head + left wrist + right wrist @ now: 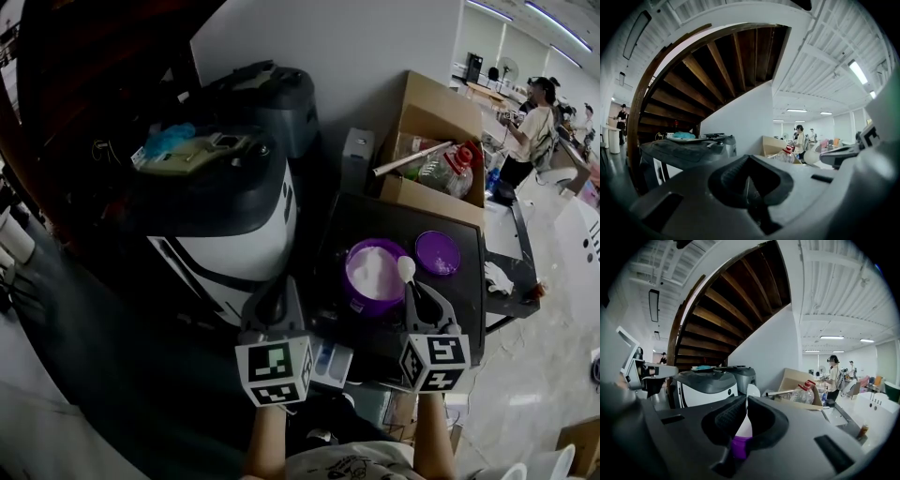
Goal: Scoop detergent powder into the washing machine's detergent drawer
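Nearest the head camera are two grippers: the left gripper [272,300] [749,161] has its jaws pressed together on nothing, and the right gripper [418,294] [746,401] clamps the purple handle of one scoop [406,270] [739,446], whose white bowl rises above the jaws; whether it carries powder I cannot tell. Just beyond, on a dark table [349,221], stand one open purple tub [352,291] filled with white detergent powder [373,270] and, beside it, one purple lid [438,251]. Farther left are two washing machines, the front machine [234,234] partly hiding the rear machine [277,94], and behind the table one cardboard box [436,108].
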`<state>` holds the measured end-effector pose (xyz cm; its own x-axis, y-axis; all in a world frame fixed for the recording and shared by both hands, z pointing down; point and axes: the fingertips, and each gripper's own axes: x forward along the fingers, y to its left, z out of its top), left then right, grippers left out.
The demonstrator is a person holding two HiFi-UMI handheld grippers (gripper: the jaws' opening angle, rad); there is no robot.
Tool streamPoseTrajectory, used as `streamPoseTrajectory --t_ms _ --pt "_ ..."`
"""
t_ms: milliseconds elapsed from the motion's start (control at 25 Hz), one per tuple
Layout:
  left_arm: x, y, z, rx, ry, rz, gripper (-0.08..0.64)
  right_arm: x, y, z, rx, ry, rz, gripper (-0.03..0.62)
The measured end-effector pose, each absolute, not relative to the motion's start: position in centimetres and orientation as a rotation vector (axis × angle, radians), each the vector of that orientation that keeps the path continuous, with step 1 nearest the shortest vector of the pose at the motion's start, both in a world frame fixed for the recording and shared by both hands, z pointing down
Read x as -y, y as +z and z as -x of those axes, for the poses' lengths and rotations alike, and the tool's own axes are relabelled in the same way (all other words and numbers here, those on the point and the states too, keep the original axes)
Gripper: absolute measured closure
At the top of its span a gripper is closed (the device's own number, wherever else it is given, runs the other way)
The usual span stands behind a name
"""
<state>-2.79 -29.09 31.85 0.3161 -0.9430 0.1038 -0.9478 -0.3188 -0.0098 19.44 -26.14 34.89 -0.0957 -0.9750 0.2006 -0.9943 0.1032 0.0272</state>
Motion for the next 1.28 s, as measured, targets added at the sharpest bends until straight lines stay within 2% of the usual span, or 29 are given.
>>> streamPoseTrajectory --t_ms 720,1280 --pt "34.5 33.7 0.6 1.832 0.245 -2.439 0.558 34.3 40.0 -19.4 2.129 0.544 -1.564 0.572" --pt "34.8 34.4 -0.1 1.801 0.285 -2.450 0.557 36.4 42.4 -19.4 2.041 0.674 -1.398 0.572"
